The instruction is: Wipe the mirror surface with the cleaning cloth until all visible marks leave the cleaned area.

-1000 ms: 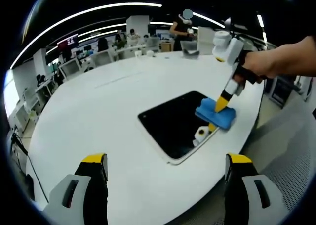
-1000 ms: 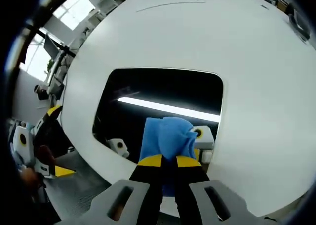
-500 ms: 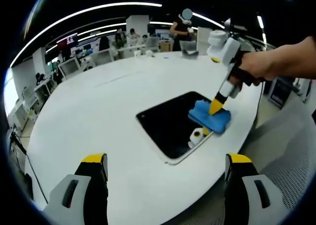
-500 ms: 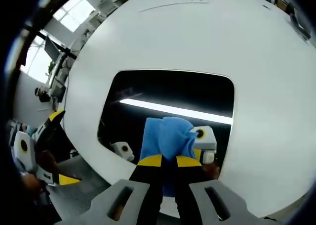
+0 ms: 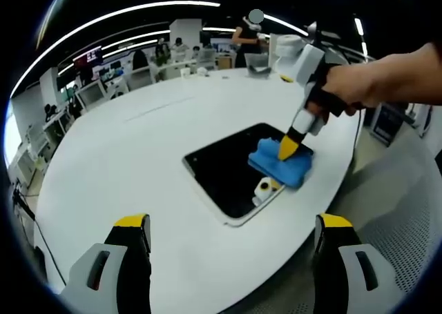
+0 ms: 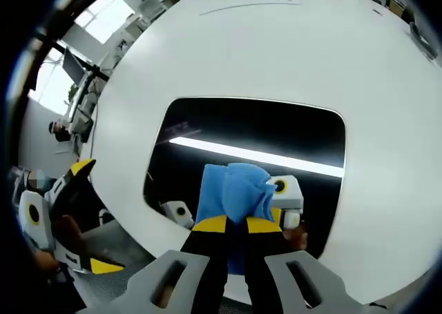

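Observation:
A dark rectangular mirror [image 5: 231, 172] [image 6: 228, 131] lies flat on the round white table [image 5: 124, 169], near its edge. My right gripper [image 5: 284, 147] [image 6: 235, 224] is shut on a blue cleaning cloth [image 5: 280, 163] [image 6: 233, 192] and presses it onto the mirror's right part. A person's hand [image 5: 359, 83] holds that gripper. The glass reflects a bright ceiling light strip [image 6: 255, 153] and the gripper itself. My left gripper [image 5: 231, 234] stands open in front of the table's near edge, well apart from the mirror, with nothing between its yellow-tipped fingers [image 5: 132, 224].
Desks, monitors and people [image 5: 248, 38] stand beyond the table's far side. A grey floor [image 5: 394, 217] lies past the table's right edge. The wide white tabletop [image 6: 276, 45] surrounds the mirror. The left gripper [image 6: 52, 210] shows at the left of the right gripper view.
The right gripper has slid the cloth leftward across the mirror, further in from its right edge. The left gripper stays open and still.

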Available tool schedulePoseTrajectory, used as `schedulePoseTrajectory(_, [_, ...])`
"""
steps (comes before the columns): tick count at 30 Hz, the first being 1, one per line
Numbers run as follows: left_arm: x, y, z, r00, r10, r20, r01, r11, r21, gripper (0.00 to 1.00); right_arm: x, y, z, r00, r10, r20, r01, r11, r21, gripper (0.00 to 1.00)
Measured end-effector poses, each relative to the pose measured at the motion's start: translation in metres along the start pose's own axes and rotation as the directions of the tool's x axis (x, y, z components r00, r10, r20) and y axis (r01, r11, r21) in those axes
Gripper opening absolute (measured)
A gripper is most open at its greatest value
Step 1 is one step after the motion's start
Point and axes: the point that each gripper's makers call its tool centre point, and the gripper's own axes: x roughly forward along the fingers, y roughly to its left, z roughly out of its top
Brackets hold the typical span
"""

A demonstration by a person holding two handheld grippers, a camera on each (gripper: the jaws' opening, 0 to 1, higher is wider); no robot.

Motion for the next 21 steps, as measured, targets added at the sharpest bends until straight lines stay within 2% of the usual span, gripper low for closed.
schedulePoseTrajectory(21, [0.002, -0.005, 0.000, 1.000, -0.029, 0.001, 0.029, 0.999, 0.035, 0.99, 0.007, 0.024, 0.006, 1.000, 0.015, 0.027, -0.015, 1.000, -0.001, 0.02])
